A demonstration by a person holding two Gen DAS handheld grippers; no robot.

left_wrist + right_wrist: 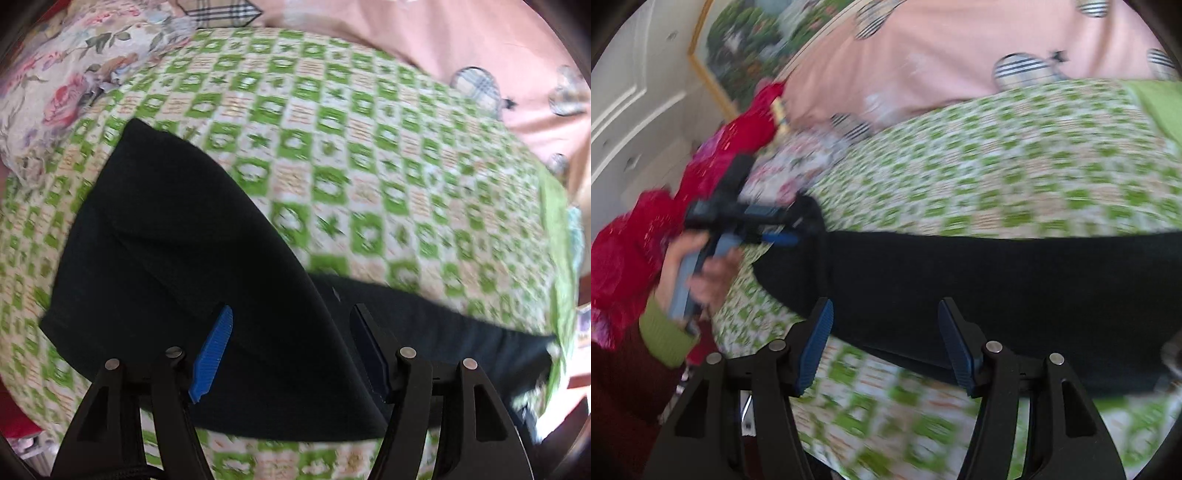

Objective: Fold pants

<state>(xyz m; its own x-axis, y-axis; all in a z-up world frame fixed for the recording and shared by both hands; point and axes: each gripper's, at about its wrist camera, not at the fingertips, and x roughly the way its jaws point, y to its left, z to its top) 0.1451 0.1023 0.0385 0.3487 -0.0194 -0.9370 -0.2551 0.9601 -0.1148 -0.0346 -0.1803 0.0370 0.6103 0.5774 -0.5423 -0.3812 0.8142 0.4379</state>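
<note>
Two grippers over one pair of black pants [192, 258], spread on a bed under a green-checked bedspread [369, 166]. Left gripper [291, 347]: fingers spread wide, blue pads apart, nothing pinched between them in its own view, hovering directly above the broader, doubled part of the cloth; whether either pad brushes the fabric, hard to say. From that gripper, one narrower leg trailing off low and to the right toward the bed edge, a layered flap angling up and to the left. Right gripper [886, 343]: likewise wide open and empty, with the near hem of the pants [960, 288] just ahead of and partly between its fingertips. Long axis of the garment across that gripper's line of sight, left to right, so any pinch from there lands on the near long edge rather than an end. Seen from the right wrist, left gripper [790, 230] at the far left end of the cloth, held in the left hand [705, 269], so nearer that end; right one nearer the middle and the right stretch. Probably a cross fold next, judged from the layout alone. Heavy motion blur throughout; right end of the pants cut off by the lens rim, seams and waistband lost in the black. Pink quilt [960, 55] beyond.
</note>
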